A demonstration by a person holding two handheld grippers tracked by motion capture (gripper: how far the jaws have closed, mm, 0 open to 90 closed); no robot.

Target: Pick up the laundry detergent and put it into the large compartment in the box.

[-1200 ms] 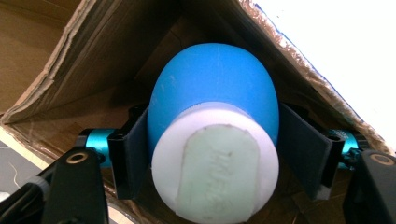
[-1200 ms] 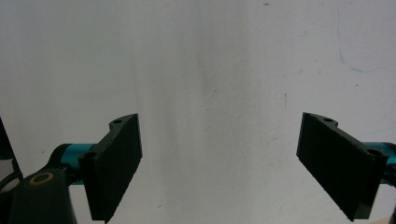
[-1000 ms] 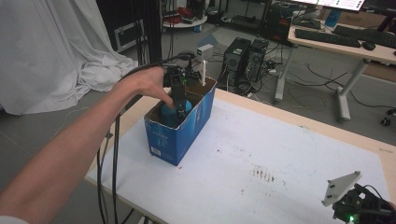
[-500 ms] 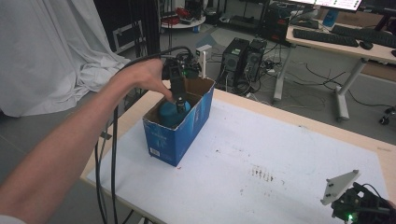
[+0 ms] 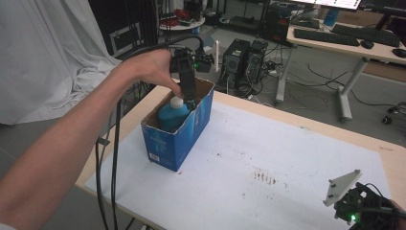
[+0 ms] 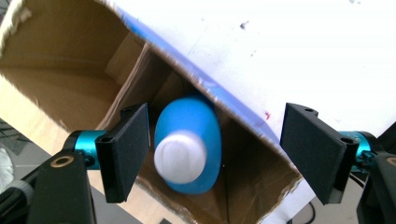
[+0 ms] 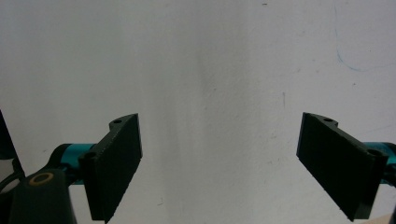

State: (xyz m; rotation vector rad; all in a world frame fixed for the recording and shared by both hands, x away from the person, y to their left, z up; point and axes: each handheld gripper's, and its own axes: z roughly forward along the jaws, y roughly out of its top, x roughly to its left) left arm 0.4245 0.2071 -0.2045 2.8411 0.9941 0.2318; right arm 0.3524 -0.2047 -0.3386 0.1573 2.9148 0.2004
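High view: left claw (image 5: 190, 103) poised above blue cardboard box (image 5: 177, 129) at the desk's (image 5: 287, 158) far left edge, pointing straight down. Blue bottle (image 5: 173, 114) with white cap upright inside the box, directly beneath the claw tips; long axis vertical, in line with the claw. Left hand (image 5: 153, 72) by far the nearer; right claw (image 5: 368, 211) idle at the near right corner, well apart from the box.

Left gripper view: jaws have just been opening, now spread wide, pads clear of the bottle (image 6: 187, 144). Bottle below and toward the left pad, nothing gripped. Smooth rounded plastic body, oval in section, white cap matte. Box (image 6: 70, 84) of raw brown corrugated board inside, torn rim, an inner divider beside the bottle.

Right gripper view: right claw (image 7: 240, 163) open, empty, over the bare white desk surface (image 7: 210, 70), faintly scuffed.
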